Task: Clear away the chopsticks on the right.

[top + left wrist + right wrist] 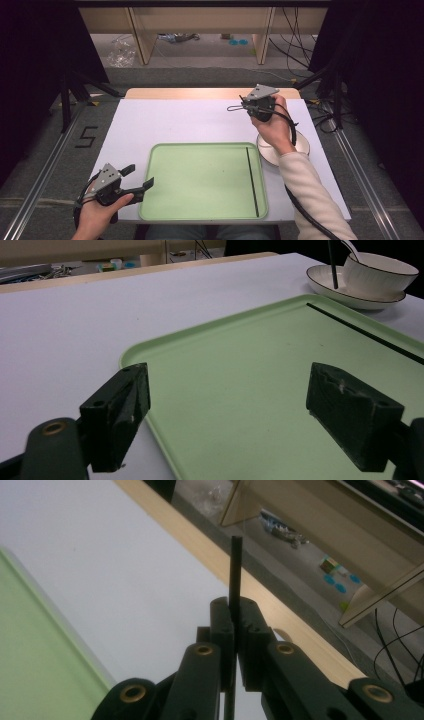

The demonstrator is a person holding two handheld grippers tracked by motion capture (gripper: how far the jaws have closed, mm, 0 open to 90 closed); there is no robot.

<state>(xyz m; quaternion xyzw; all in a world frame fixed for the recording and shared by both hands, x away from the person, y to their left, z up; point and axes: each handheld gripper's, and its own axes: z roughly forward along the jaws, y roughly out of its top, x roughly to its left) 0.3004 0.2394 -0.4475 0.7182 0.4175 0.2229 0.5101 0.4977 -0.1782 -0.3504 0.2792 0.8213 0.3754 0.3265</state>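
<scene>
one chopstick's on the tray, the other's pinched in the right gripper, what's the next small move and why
Probably carry the chopstick, clamped in the right gripper, over to the green tray and lay it beside the chopstick on the tray. The left gripper is open over the tray's near corner.

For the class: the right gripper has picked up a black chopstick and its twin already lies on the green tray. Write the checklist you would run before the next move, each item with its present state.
1. Right gripper clamped on the held chopstick: ok, jaws shut on it.
2. Stick's lower end clear of the bowl and plate: cannot tell.
3. Room on the tray beside the lying chopstick: ok, bare green there.
4. Left gripper out of the way: ok, open at the tray's left edge.
5. Spoon settled in the bowl: ok.
</scene>
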